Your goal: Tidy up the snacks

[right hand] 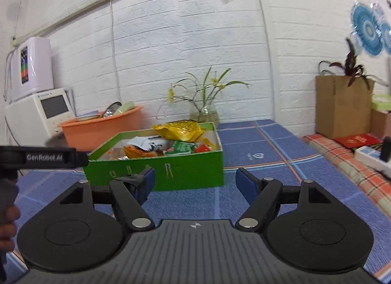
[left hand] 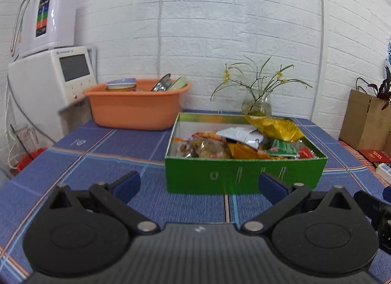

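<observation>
Now the left gripper (left hand: 199, 185) stands spread wide with nothing between its jaws, and the green box (left hand: 242, 174) of snack packets (left hand: 246, 141) sits just ahead of it on the blue tablecloth (left hand: 110, 152). Likewise the right gripper (right hand: 195, 182) is fully spread and empty, the same box just ahead and slightly left of it

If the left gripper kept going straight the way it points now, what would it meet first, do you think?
Most likely the near wall of the green box, which sits right ahead between the open left gripper fingers. Only bare blue tablecloth lies before it, though depth is hard to judge.
</observation>
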Motion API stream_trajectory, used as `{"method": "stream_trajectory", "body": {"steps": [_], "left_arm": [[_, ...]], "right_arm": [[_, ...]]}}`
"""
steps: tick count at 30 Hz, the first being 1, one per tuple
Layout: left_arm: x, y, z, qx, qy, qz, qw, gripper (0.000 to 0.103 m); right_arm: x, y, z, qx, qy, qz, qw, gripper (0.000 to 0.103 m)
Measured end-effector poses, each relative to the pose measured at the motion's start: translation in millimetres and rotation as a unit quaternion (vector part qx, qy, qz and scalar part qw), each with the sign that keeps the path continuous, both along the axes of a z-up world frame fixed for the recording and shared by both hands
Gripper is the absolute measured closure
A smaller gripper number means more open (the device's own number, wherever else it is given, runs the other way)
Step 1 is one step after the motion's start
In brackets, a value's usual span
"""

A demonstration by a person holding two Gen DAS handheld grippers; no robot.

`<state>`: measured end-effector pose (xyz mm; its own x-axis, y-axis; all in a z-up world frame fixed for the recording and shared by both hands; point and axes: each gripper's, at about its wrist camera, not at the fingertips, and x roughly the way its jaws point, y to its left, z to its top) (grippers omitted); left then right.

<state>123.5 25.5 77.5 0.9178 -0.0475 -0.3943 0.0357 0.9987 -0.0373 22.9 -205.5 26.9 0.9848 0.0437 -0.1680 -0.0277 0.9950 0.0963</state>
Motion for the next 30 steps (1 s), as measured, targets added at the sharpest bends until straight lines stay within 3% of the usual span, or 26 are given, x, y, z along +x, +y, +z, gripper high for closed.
{"method": "stream_trajectory", "body": {"steps": [4, 8, 11, 14, 20, 23, 30], "left_arm": [[-10.1, 0.2, -21.3, -0.010, 0.006, -0.011, 0.9999, 0.000], [-2.7, 4.6, -33.1, -0.019, 0.050, 0.010, 0.9985, 0.001], [-3.2, 9.3, -34.6, -0.026, 0.053, 0.031, 0.9978, 0.001], [-4.6, 7.4, -35.9, -0.009, 0.049, 0.048, 0.9976, 0.001], [-11.1, -11.3, -40.8, 0.042, 0.047, 0.013, 0.9979, 0.001], [-12.7, -13.0, -41.3, 0.042, 0.048, 0.003, 0.9980, 0.001], [-17.9, -20.1, -41.7, 0.031, 0.063, 0.029, 0.9971, 0.001]], "right_arm": [[-7.0, 9.6, -13.7, -0.032, -0.014, -0.010, 0.999, 0.000], [-7.9, 19.2, -25.7, -0.072, -0.015, -0.018, 0.997, 0.000], [-7.6, 18.8, -24.5, -0.069, -0.011, -0.015, 0.997, 0.000], [-9.5, 18.5, -25.5, -0.068, -0.011, -0.022, 0.997, 0.000], [-5.1, 20.1, -27.3, -0.072, 0.008, -0.027, 0.997, 0.000], [-3.2, 16.8, -28.7, -0.063, 0.018, -0.034, 0.997, 0.000], [2.4, 5.7, -31.8, -0.033, 0.062, -0.035, 0.997, 0.000]]}}
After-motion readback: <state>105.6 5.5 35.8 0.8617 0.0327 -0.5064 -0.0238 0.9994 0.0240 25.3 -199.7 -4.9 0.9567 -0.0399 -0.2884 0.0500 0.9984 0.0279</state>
